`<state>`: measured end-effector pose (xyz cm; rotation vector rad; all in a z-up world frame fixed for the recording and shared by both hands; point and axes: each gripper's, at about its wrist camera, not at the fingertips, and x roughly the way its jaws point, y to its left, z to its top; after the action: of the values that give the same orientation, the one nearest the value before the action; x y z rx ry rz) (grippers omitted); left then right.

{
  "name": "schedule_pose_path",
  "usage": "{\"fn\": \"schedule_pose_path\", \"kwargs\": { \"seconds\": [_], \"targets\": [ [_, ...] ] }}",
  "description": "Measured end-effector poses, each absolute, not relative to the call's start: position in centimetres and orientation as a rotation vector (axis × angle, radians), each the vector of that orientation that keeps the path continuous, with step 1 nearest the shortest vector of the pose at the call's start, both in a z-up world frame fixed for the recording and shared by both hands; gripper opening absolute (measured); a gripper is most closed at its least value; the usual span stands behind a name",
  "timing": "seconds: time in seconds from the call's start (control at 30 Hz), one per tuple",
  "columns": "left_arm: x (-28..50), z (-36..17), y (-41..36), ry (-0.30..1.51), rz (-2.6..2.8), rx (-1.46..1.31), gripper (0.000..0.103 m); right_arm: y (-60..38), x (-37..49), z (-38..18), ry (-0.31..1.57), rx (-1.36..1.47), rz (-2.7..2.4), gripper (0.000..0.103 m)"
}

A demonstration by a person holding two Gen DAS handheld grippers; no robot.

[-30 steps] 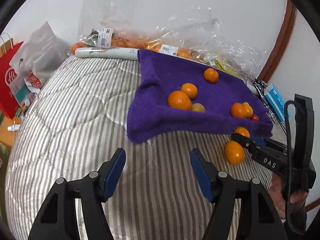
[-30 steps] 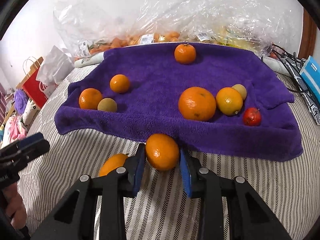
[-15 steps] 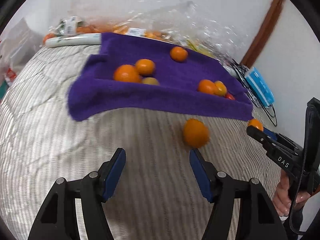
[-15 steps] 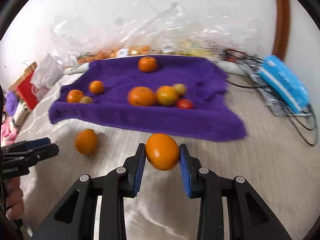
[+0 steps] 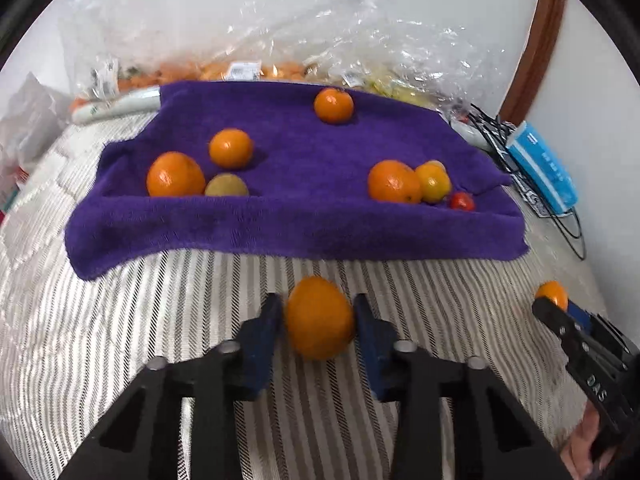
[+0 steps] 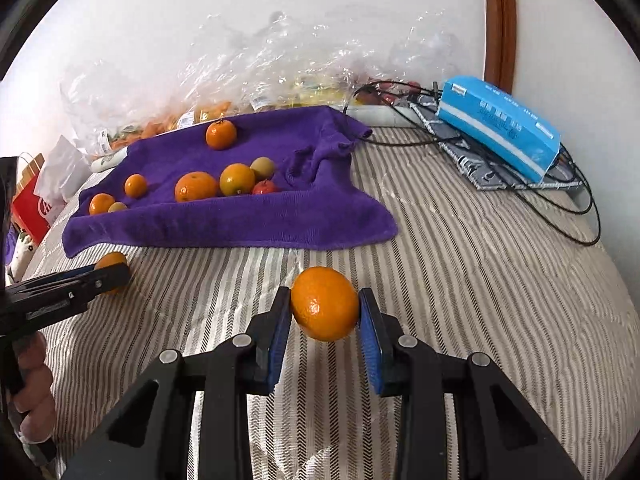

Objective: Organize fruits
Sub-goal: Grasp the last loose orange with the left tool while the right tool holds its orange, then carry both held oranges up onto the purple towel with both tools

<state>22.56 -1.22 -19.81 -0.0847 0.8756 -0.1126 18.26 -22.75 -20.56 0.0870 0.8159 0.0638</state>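
A purple towel [image 5: 304, 220] lies on a striped bedcover [image 5: 120, 320] and carries several oranges, a greenish fruit [image 5: 226, 185] and a small red fruit [image 5: 462, 201]. Just in front of the towel, my left gripper [image 5: 318, 316] is closing its jaws on an orange [image 5: 319, 320], and both blue pads touch it. In the right wrist view that gripper [image 6: 114, 274] shows at the left edge. My right gripper [image 6: 324, 306] is shut on another orange [image 6: 325, 303], held above the bedcover to the right of the towel [image 6: 240, 224].
Crinkled plastic bags of produce [image 5: 280, 40] pile up against the wall behind the towel. A blue box [image 6: 498, 122] and black cables [image 6: 576, 216] lie at the back right. A red paper bag [image 6: 30, 204] stands at the left. A person's hand [image 6: 34, 392] holds the left gripper.
My left gripper swung over to the loose orange on the bedcover and its jaws closed in around it. The right gripper carried its orange rightward, away from the towel's front edge.
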Motion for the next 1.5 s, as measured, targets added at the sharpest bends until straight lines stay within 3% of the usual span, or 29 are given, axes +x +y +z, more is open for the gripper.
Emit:
{"fn": "schedule_pose_path", "kwargs": {
  "seconds": [0.23, 1.07, 1.5],
  "targets": [
    [22.4, -20.2, -2.1, 0.841, -0.078, -0.008, 0.031, -22.5, 18.5, -21.3, 0.855, 0.101, 0.093, 0.033],
    [21.0, -19.7, 0.6, 0.753, -0.18, -0.231, 0.031, -23.1, 18.0, -20.8, 0.808, 0.164, 0.113, 0.032],
    [19.8, -16.6, 2.2, 0.726, -0.209, -0.204, 0.031, -22.1, 18.1, -18.6, 0.781, 0.16, 0.138, 0.032]
  ]
}}
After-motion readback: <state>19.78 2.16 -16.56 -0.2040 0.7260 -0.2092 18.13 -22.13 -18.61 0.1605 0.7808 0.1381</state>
